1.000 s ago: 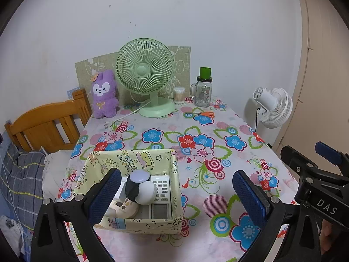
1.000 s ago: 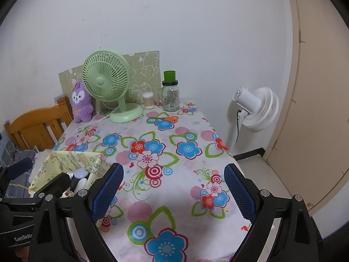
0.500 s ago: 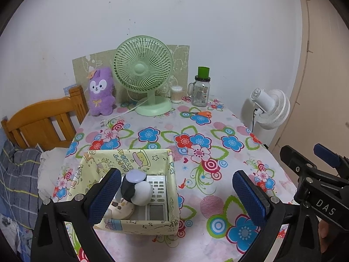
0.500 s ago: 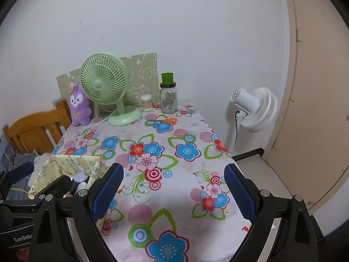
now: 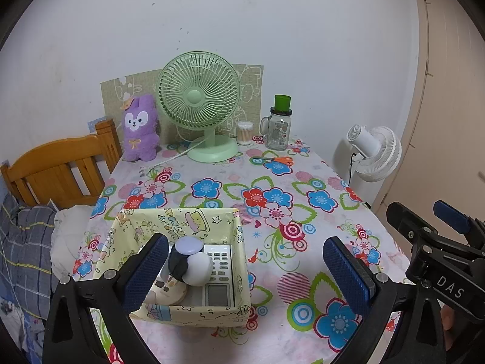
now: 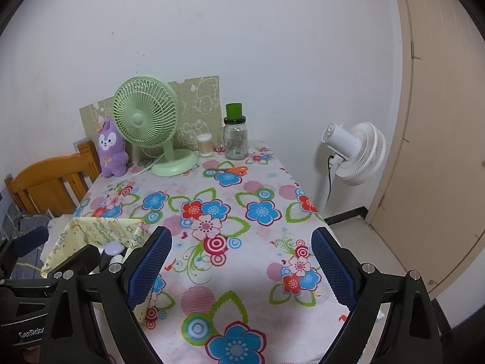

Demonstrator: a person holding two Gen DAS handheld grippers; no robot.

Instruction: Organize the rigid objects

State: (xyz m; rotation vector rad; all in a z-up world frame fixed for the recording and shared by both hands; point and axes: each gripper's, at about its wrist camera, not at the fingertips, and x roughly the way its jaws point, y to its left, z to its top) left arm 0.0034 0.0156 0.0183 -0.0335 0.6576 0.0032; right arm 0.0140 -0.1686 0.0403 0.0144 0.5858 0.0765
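Scissors [image 5: 277, 160] are lying flat on the cloth at the far end, just in front of the jar [image 5: 277, 127], long axis running across the table, orange handles to the right. Nothing else loose is showing outside the box [image 5: 182, 312]. Both grippers are hanging well short of them, jaws apart and empty. Right gripper [image 6: 241, 268] is probably sitting nearer than left gripper [image 5: 245, 270], which is hovering by the box.

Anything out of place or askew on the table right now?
Only the orange-handled scissors lie loose on the cloth, beside the glass jar. The yellow box already holds a remote and small gadgets. Nothing spilled or tipped. Both grippers' jaws are open and empty.
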